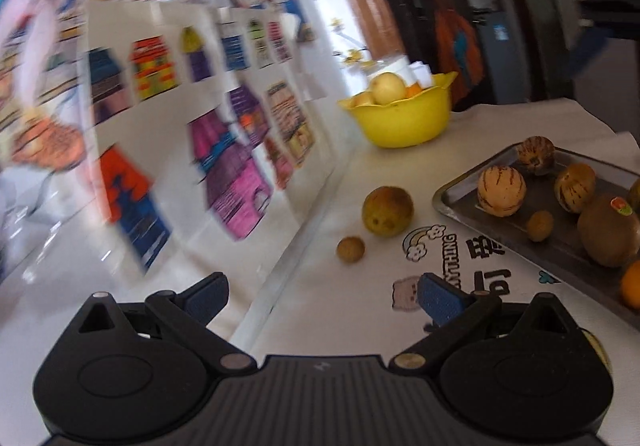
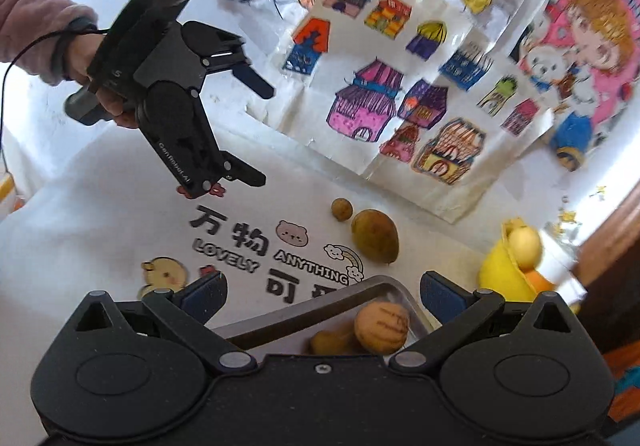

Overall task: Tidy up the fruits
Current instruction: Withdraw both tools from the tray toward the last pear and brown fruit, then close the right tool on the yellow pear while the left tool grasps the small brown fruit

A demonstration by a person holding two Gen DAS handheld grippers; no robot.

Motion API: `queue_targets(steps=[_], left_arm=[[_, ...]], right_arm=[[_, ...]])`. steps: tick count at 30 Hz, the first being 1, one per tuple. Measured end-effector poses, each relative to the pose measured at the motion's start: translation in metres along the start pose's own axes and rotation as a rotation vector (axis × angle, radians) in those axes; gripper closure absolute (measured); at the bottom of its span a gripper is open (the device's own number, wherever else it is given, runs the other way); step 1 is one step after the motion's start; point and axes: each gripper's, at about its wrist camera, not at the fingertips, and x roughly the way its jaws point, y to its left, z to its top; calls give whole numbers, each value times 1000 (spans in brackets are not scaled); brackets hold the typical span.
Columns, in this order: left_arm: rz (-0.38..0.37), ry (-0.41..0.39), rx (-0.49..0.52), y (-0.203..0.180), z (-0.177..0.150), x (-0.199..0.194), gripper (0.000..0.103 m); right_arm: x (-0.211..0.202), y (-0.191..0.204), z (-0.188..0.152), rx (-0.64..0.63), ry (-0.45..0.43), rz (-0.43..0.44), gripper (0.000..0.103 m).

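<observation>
Left gripper (image 2: 262,133), upper left of the right wrist view: jaws spread wide, nothing between them, raised above the desk (image 2: 100,213). Right gripper (image 2: 322,296), bottom centre: jaws apart and empty, over the metal tray (image 1: 460,193) holding several fruits. A green-brown fruit (image 1: 387,211) and a small round fruit (image 1: 350,249) lie loose just left of the tray. Yellow bowl (image 1: 404,117) with fruit stands behind, upper centre.

Brushed, dull-sheened metal tray (image 1: 460,193), glossy yellow plastic bowl (image 1: 404,121), matt white printed tablecloth (image 1: 320,286), rough brown-skinned kiwi (image 1: 608,234), smooth striped melons (image 1: 501,190), matt black plastic left gripper (image 2: 262,133) with ribbed blue pads (image 2: 252,79), fluffy pink sleeve (image 2: 36,17)
</observation>
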Motion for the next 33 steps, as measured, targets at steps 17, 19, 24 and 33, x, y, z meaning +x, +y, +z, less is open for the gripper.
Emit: queue_targets(steps=[17, 19, 24, 33], left_arm=[[-226, -15, 148, 5, 3, 102, 3], [-233, -7, 136, 8, 5, 109, 4], [-263, 13, 147, 9, 8, 122, 10], [-328, 46, 175, 11, 8, 135, 25]], right_arm=[[140, -76, -4, -168, 63, 129, 3], [149, -81, -3, -163, 64, 138, 6], [163, -91, 4, -167, 45, 163, 12], [184, -92, 12, -245, 58, 223, 22]])
